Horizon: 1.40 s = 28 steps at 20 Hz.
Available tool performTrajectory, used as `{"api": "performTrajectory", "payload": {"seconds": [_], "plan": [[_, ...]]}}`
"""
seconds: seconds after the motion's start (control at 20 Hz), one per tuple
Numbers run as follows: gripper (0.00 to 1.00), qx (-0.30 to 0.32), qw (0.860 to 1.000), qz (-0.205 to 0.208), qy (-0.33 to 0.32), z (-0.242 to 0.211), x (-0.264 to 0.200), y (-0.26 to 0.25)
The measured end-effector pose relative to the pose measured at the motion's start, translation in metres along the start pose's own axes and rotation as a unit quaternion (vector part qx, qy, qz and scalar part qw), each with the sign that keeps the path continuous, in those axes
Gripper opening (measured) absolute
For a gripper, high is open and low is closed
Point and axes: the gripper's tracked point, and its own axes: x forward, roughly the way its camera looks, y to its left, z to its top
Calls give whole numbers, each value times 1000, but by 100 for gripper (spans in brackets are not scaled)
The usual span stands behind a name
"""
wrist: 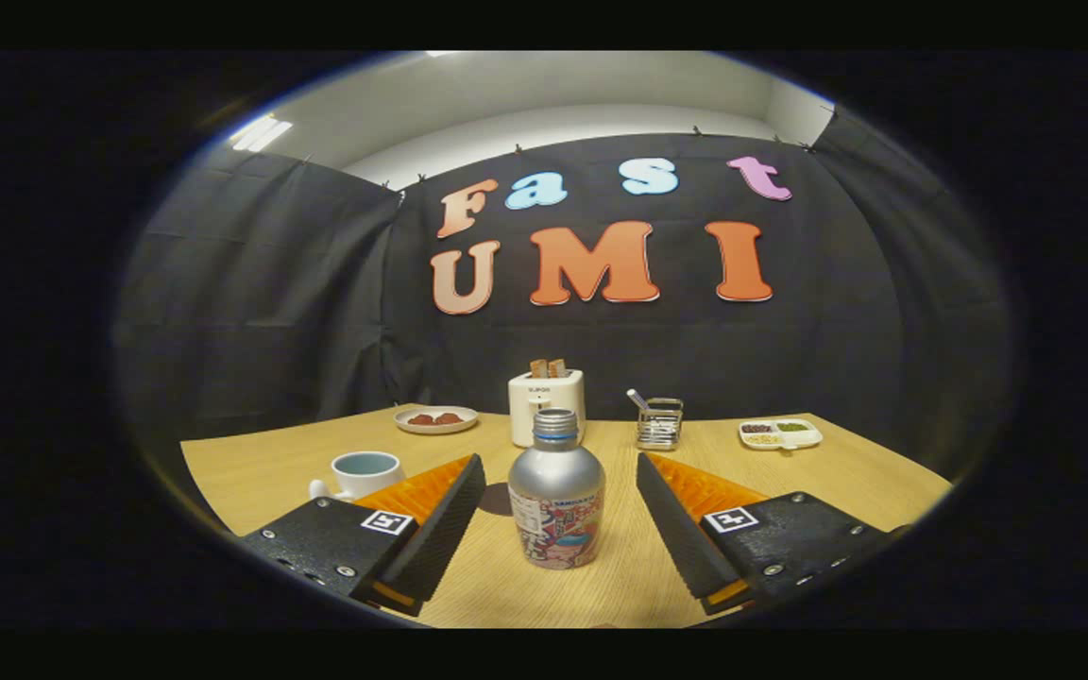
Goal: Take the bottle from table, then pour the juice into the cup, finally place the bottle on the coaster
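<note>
the jaws of the gripper (560, 491) are spread wide, one finger on each side of the bottle (556, 503), and there is a clear gap between each finger and the bottle, so nothing is pinched or touched. the bottle stands upright on the tabletop (251, 472), between the two fingers. it is a silver metal bottle with a round shoulder, a short neck with a screw cap, and a colourful printed label around its lower half.

just behind the bottle, partly hidden by the left finger, a dark round coaster (497, 499) lies flat on the tabletop. a pale mug (362, 473) with a blue-grey inside stands beyond the left finger.

further back, a white toaster (545, 404) holds two slices of bread (549, 367). left of it is a plate (436, 419) with some reddish food. right of it stands a small wire rack (660, 423), and further right a divided white dish (780, 433) with small portions.

the tabletop is light wood with a fine grain. black cloth closes the booth behind it, and above the cloth a pale wall and a ceiling light (261, 133) are visible.
</note>
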Motion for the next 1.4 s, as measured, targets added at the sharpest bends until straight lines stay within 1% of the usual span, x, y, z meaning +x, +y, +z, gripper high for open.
{"api": "performTrajectory", "payload": {"seconds": [0.15, 0.5, 0.75, 0.85, 0.9, 1.0, 1.25, 1.4], "plan": [[96, -7, 1000, 0, 21, -15, 7, 3], [96, 12, 998, 5, 53, -38, 22, 7], [94, 14, 997, -5, 80, -57, 28, 3], [90, 18, 996, -1, 92, -65, 28, 7], [85, 18, 995, 0, 98, -69, 30, 8], [81, 15, 995, -2, 101, -70, 30, 8], [77, 30, 994, -5, 102, -62, 32, 8], [77, 8, 995, 1, 100, -52, 30, 14]]}}
